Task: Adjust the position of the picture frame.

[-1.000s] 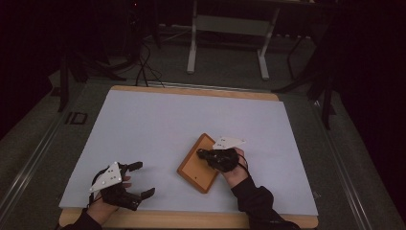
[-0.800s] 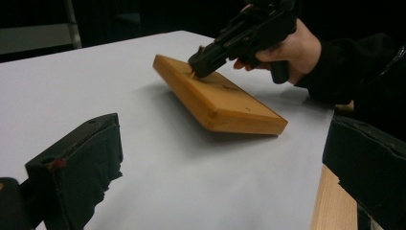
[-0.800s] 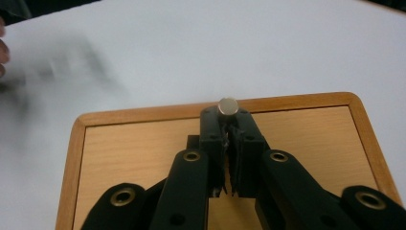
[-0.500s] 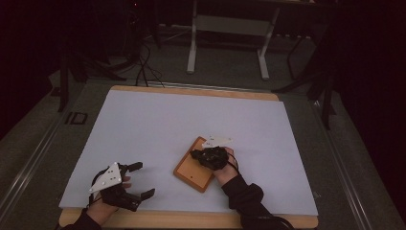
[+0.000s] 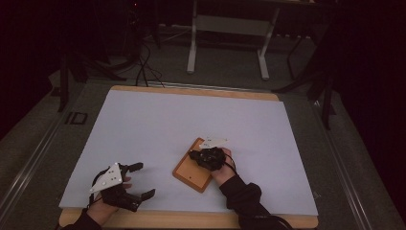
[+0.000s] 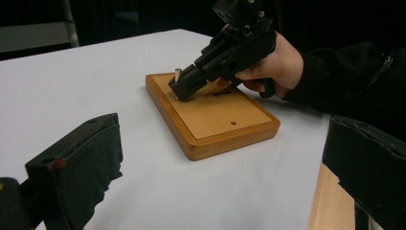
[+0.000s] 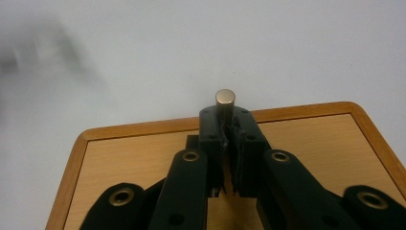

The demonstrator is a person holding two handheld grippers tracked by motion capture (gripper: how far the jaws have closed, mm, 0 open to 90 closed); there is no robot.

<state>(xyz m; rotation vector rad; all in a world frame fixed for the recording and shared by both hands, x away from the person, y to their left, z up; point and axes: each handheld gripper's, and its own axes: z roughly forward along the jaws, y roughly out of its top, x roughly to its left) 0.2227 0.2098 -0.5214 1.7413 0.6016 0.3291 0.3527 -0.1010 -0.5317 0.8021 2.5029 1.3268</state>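
Observation:
A flat wooden board (image 5: 189, 175) lies on the white table top, right of centre near the front edge. My right gripper (image 5: 193, 155) is tipped down over the board's far end and shut on a small metal pin (image 7: 225, 101). The pin (image 6: 177, 73) stands upright, its top poking above the right gripper (image 6: 184, 88). Its lower end is hidden by the jaws. The board (image 6: 215, 115) shows a small hole (image 6: 233, 123) near its closer end. My left gripper (image 5: 143, 179) rests at the front left, open and holding nothing, its black jaws framing the board in the left gripper view.
The white sheet (image 5: 158, 124) covers a wooden table whose front edge (image 5: 191, 219) runs just behind both hands. A metal stand (image 5: 227, 28) and cables (image 5: 141, 67) lie on the dark floor beyond the far edge.
My right hand has moved left and down over the board's far end with the pin in its jaws. The left hand has stayed put.

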